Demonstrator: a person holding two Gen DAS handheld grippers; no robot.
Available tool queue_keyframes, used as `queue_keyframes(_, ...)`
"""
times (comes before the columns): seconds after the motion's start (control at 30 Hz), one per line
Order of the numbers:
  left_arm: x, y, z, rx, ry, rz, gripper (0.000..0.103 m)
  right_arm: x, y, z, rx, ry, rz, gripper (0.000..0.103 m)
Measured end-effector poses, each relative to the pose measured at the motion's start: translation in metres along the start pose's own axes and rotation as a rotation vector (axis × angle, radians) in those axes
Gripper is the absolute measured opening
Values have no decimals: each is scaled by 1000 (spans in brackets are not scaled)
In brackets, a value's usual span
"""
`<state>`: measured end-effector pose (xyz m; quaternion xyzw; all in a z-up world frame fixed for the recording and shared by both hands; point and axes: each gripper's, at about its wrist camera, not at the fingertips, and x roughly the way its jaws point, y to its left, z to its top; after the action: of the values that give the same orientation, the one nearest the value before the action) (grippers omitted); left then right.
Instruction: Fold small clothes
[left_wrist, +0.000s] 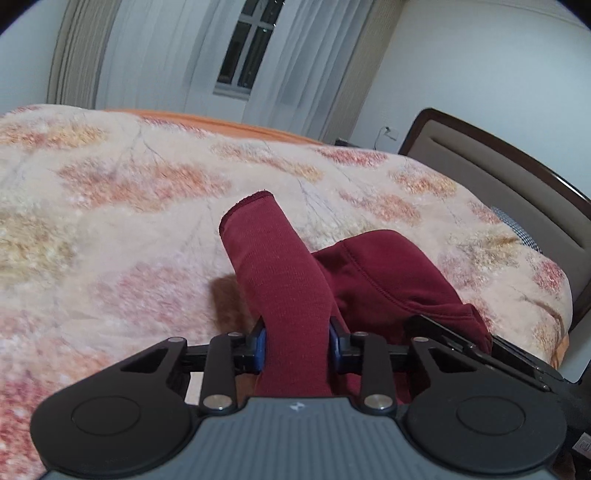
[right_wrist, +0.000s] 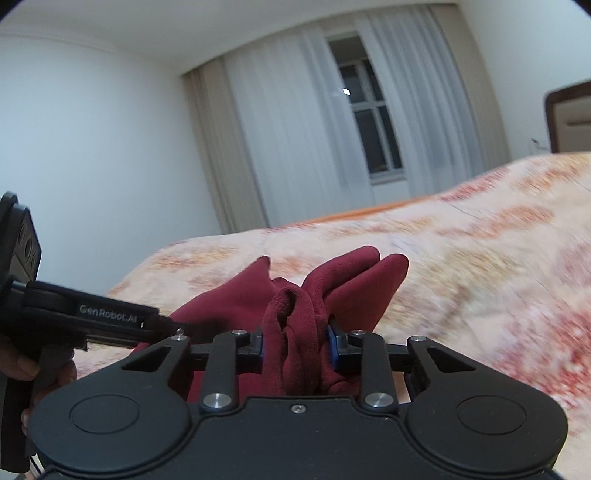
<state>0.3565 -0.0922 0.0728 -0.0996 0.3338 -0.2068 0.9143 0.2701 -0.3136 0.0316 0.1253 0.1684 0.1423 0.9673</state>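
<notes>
- Left wrist view: left gripper (left_wrist: 297, 341) pinched tight on a ribbed part of the dark red garment (left_wrist: 388, 273), held up over the flowery blanket (left_wrist: 129, 206).
- Right wrist view: right gripper (right_wrist: 295, 343) squeezed on a bunched fold of the same red cloth, lifted off the blanket.
- Headboard (left_wrist: 517, 177) off to the right, window (right_wrist: 369, 122) behind white curtains (right_wrist: 288, 122).

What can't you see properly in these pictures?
- Which garment the red cloth is: bunched up in both views.
- Its lower part: hidden behind the left gripper and the right gripper.
- The blanket pattern: blurred in the right view.
- The headboard: cut off by the left view's edge.
</notes>
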Motion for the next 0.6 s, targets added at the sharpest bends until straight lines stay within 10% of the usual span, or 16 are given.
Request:
queue_keyframes(0.4,-41,76,-21,-106,-25,132,35,40,67,-24,-18,41,77,32)
queue_keyframes(0.6,-43,91,-36,-168,-23,158,53,35,63,-33,-23,77,-2,51)
